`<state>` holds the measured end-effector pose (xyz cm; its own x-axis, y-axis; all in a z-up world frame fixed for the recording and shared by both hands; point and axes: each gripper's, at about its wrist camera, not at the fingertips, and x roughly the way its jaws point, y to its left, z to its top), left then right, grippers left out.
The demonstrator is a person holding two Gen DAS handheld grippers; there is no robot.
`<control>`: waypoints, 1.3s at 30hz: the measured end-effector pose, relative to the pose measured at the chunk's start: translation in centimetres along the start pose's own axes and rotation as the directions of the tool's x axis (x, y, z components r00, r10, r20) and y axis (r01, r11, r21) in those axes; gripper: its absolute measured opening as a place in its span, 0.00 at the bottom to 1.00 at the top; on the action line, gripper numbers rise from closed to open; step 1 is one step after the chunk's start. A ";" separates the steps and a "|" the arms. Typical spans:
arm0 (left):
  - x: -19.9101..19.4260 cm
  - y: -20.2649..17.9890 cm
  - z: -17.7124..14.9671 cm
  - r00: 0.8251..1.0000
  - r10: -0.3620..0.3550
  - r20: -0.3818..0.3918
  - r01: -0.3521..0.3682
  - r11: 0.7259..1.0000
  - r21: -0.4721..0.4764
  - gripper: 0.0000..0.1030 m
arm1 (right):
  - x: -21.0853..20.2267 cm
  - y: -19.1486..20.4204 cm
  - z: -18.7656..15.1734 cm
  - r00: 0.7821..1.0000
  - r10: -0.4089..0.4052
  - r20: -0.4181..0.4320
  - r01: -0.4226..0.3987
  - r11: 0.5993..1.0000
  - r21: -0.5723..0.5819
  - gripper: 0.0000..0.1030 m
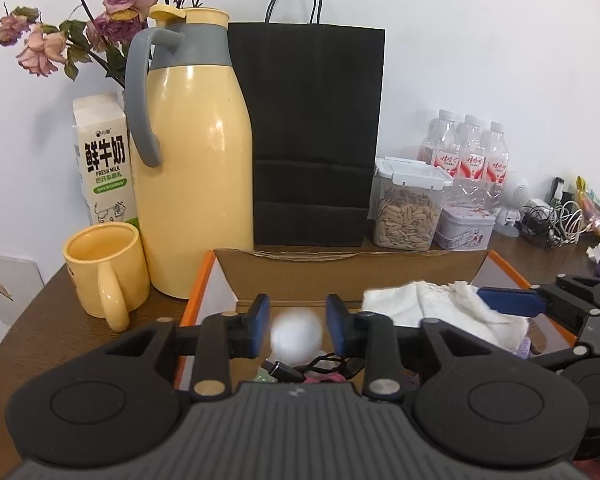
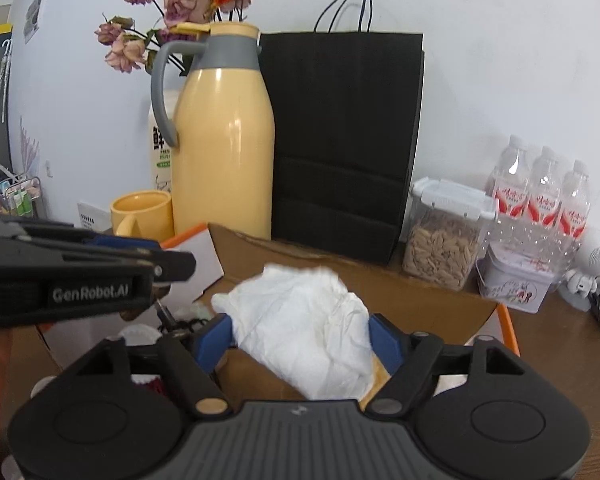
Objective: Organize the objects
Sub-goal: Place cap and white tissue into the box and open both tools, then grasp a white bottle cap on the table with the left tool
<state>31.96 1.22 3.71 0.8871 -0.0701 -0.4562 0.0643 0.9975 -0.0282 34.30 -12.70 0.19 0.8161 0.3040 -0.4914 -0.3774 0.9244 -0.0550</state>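
While the left gripper (image 1: 298, 326) stands spread around a white ball (image 1: 296, 336), the right gripper (image 2: 300, 336) pinches the white cloth (image 2: 304, 328) over the box (image 2: 420, 300) for stowing.

1. The left gripper (image 1: 298, 322) points forward and slightly downward, its jaws parted a little, with a blurred white ball (image 1: 296, 335) in the gap, not visibly pinched.
2. The right gripper (image 2: 300, 338) sits just beside it at a like tilt, jaws spread wide around a crumpled white cloth (image 2: 304, 328).
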 end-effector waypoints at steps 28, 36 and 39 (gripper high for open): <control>-5.0 -0.9 0.3 0.993 0.024 0.116 -0.027 0.999 0.020 1.00 | -4.8 -1.5 -0.4 0.999 -0.012 0.039 0.010 0.998 0.058 1.00; -8.4 0.3 -0.8 0.991 0.047 0.122 -0.046 0.999 -0.010 1.00 | -8.4 -1.6 -1.5 0.998 -0.031 0.054 0.028 0.998 0.050 1.00; -9.5 1.2 -1.5 0.991 0.070 0.110 -0.068 0.998 -0.018 1.00 | -10.0 -2.0 -2.5 0.998 -0.047 0.044 0.044 0.998 0.049 1.00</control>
<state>22.92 3.11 6.73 0.9345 -0.0002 -0.3560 -0.0047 0.9999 -0.0130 25.83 -18.15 3.03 0.8514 0.2705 -0.4495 -0.3191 0.9471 -0.0344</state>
